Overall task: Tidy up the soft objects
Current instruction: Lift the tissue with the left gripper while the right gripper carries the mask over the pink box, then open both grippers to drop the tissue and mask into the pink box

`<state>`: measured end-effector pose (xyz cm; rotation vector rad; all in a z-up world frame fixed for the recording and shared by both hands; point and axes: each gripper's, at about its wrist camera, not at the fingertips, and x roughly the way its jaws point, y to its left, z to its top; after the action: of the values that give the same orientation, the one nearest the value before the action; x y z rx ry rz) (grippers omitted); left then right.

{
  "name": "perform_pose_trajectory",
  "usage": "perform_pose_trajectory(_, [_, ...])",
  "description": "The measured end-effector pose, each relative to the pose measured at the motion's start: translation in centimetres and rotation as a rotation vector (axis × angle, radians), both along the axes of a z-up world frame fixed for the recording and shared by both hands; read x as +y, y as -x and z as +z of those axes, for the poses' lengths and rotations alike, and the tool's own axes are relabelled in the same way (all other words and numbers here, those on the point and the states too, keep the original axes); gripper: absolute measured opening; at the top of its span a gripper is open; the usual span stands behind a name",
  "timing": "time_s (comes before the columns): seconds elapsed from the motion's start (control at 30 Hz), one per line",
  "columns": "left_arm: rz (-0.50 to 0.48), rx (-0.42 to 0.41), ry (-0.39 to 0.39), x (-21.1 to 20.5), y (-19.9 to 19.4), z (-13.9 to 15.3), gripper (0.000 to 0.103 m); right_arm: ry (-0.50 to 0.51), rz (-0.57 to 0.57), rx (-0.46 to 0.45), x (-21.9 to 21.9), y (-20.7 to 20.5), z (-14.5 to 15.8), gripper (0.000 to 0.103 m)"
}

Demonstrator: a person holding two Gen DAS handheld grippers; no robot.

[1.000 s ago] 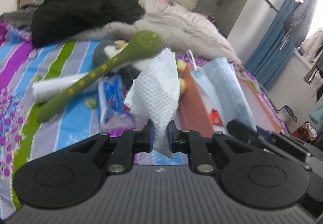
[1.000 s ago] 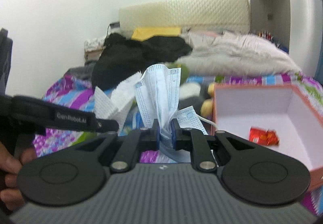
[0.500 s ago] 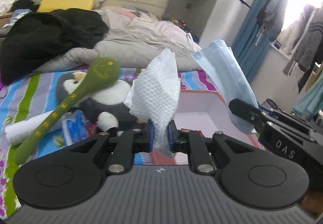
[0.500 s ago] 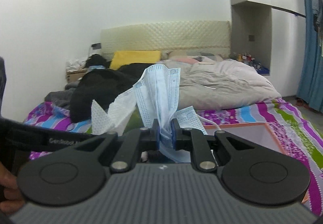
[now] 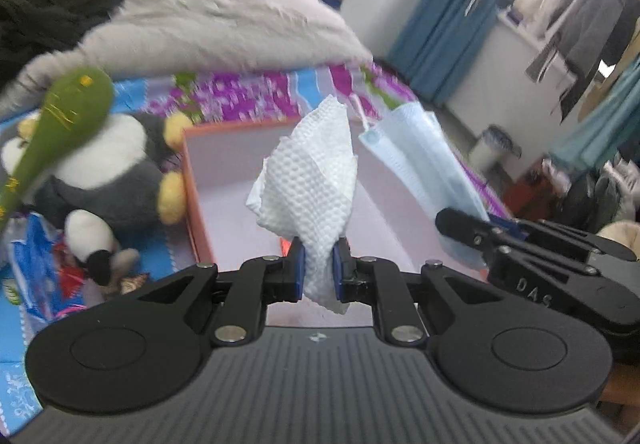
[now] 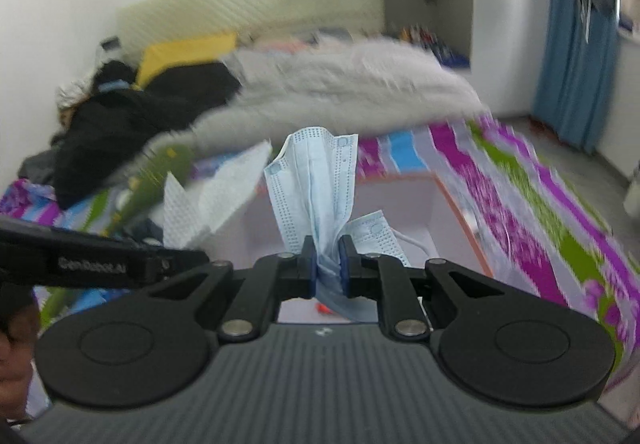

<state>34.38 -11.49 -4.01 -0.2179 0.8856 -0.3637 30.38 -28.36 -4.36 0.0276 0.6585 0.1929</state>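
A crumpled white paper towel (image 5: 310,183) stands pinched between the closed jaws of the left gripper (image 5: 319,271), its loose bulk rising above the blue pads and a small tail hanging below them. The right gripper (image 6: 328,271) has its jaws clamped on a light blue face mask (image 6: 316,187), which fans upward from the pads, an ear loop trailing to the right. Both pieces hang over the open pink-lined box with orange walls (image 5: 192,179) that sits on the bed. A second ago the left view looked across the bedsheet with the box off to the right; now the box fills the middle beneath the towel, and the right view has swung likewise to centre on it. A penguin plush (image 5: 108,179) and a green star-marked plush (image 5: 60,123) lie just beside the box's left wall on the striped purple, blue and green bedsheet (image 6: 532,203). Behind lie a grey quilt (image 5: 216,27), black clothing (image 5: 52,15) and blue curtains (image 5: 444,15).
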Motion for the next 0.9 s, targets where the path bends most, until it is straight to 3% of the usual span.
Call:
perform_pose_trajectory(0.27, [-0.053, 0.167, -0.038, -3.1, -3.6, -4.8, 0.017, -0.031, -0.078, 0.208, -2.8, -2.5, -6.0, 0.016])
perform_pose_trajectory(0.4, [-0.065, 0.201, -0.066, -4.1, -4.4, -6.2, 0.017, 0.025, -0.103, 0.242, -3.2, -2.7, -7.8, 0.016])
perform_pose_trajectory(0.7, [-0.063, 0.210, -0.112, -4.8, -4.5, -7.1, 0.020, 0.004, -0.092, 0.256, -3.7, -2.4, -8.9, 0.019])
perform_pose_trajectory(0.77, [-0.055, 0.222, -0.118, -4.7, -4.7, -7.4, 0.035, -0.007, -0.092, 0.258, -3.9, -2.5, -9.0, 0.025])
perform_pose_trajectory(0.83, [-0.049, 0.216, -0.118, -4.4, -4.7, -7.5, 0.037, -0.008, -0.101, 0.255, -4.0, -2.4, -8.9, 0.041])
perform_pose_trajectory(0.9, [-0.048, 0.210, -0.119, -4.3, -4.6, -7.3, 0.037, -0.014, -0.103, 0.251, -4.2, -2.3, -8.9, 0.045])
